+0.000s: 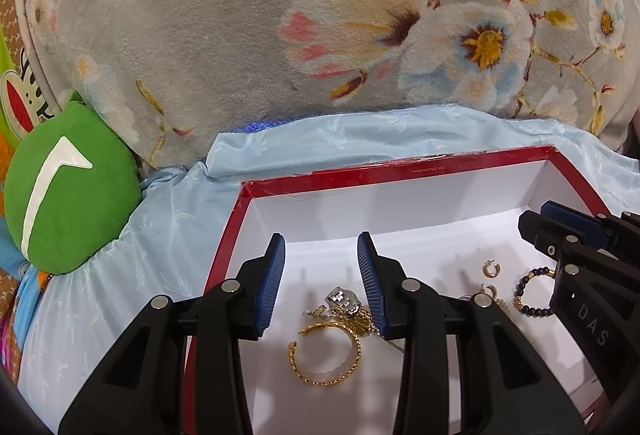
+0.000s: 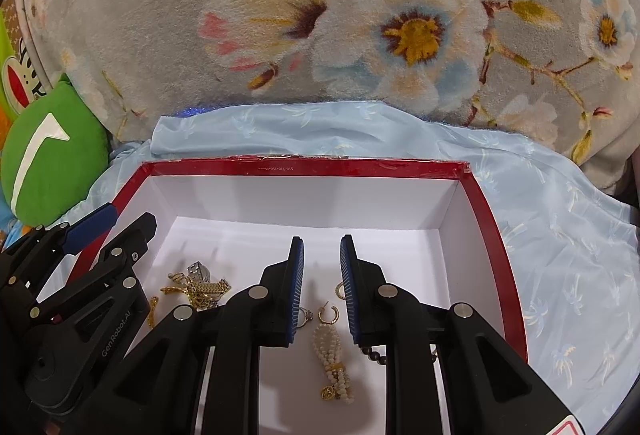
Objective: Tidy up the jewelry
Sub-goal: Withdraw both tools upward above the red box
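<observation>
A white box with a red rim (image 1: 400, 171) (image 2: 304, 169) lies on the light blue cloth and holds the jewelry. My left gripper (image 1: 321, 237) is open over its left part, above a gold bangle (image 1: 326, 355) and a silver and gold watch (image 1: 346, 307) tangled with a gold chain. My right gripper (image 2: 321, 239) is open by a narrow gap with nothing between the pads. Under it lie a pearl bracelet (image 2: 334, 355), gold hoop earrings (image 2: 329, 315) and a small ring (image 2: 306, 315). A dark bead bracelet (image 1: 532, 291) lies partly under the right gripper (image 1: 580, 225).
A grey plush blanket with flowers (image 1: 280, 35) rises behind the box. Light blue satin cloth (image 2: 560, 235) spreads around it. A green plush cushion (image 1: 68, 191) lies at the left. The far half of the box floor (image 2: 360, 231) is bare white.
</observation>
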